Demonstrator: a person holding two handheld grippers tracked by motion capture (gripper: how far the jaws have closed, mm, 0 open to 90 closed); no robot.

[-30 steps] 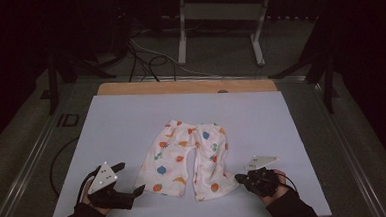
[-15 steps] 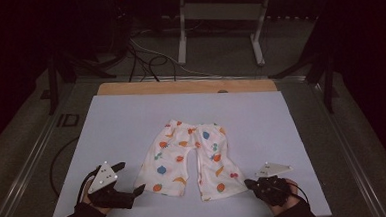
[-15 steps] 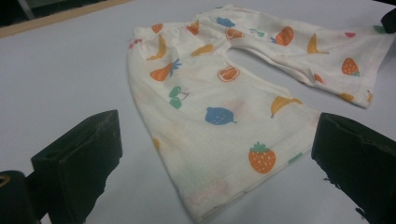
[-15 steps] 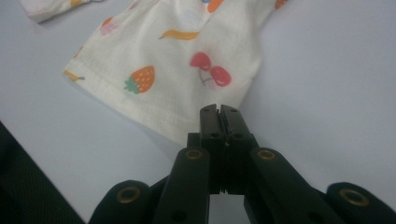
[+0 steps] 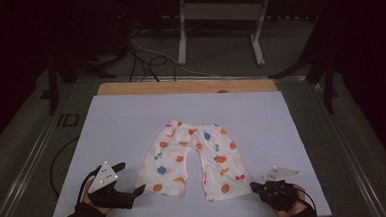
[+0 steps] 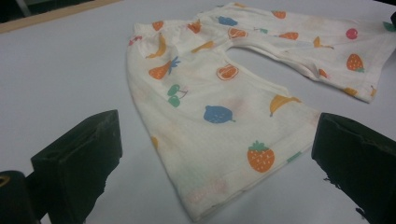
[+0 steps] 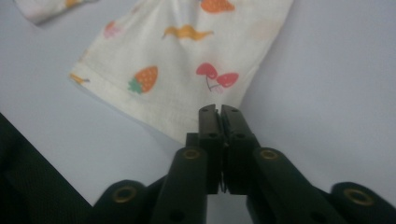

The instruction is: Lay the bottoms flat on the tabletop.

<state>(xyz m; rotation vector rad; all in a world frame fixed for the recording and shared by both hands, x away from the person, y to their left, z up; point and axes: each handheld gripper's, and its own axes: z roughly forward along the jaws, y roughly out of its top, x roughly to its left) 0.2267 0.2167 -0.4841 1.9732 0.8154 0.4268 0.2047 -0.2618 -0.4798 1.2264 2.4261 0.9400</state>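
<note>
Fruit-printed white shorts flat on the table, legs spread

No readable text, label, brand, number or sign appears in any view. The small trousers at the centre of the frame carry only printed fruit pictures, such as strawberries, cherries and bananas, with no lettering. A dark mark sits on the floor at the left of the high view, beside the table, too small and dim to read as anything.
</note>
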